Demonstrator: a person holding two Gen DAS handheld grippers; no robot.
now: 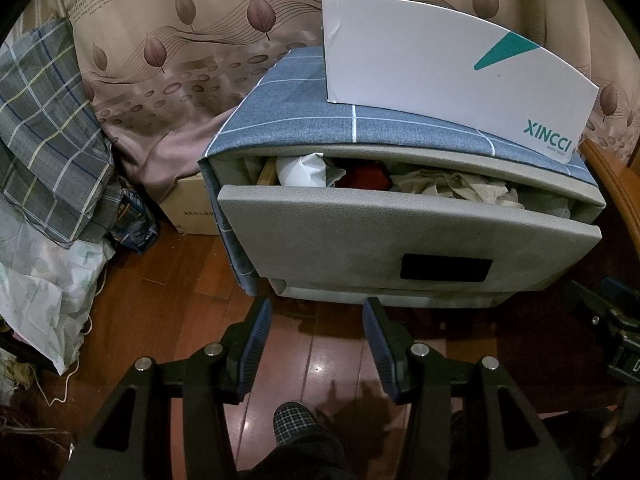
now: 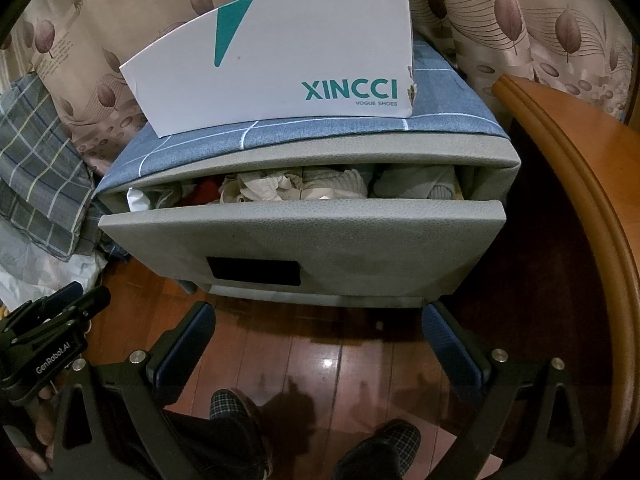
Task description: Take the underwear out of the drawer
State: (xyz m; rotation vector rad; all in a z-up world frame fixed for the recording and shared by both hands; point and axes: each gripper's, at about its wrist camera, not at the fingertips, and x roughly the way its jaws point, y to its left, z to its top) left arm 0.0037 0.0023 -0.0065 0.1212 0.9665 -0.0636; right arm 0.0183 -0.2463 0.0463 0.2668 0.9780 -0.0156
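A grey cabinet's top drawer (image 1: 400,232) (image 2: 320,240) stands partly pulled out, with a dark rectangular handle recess (image 1: 446,268) (image 2: 254,272) in its front. Crumpled garments fill it: cream cloth (image 1: 452,188) (image 2: 260,188), a red piece (image 1: 368,178) (image 2: 208,192) and a white piece (image 1: 300,170). I cannot tell which is underwear. My left gripper (image 1: 318,308) hovers open over the floor in front of the drawer, holding nothing. My right gripper (image 2: 320,316) stands open wider, also short of the drawer front and empty.
A white shoe box (image 1: 440,68) (image 2: 280,60) rests on the blue checked cloth (image 1: 280,120) over the cabinet. A plaid bundle (image 1: 48,140) and a cardboard box (image 1: 192,208) lie left, a wooden furniture edge (image 2: 580,184) right. The person's checked slippers (image 2: 236,404) stand on the wood floor.
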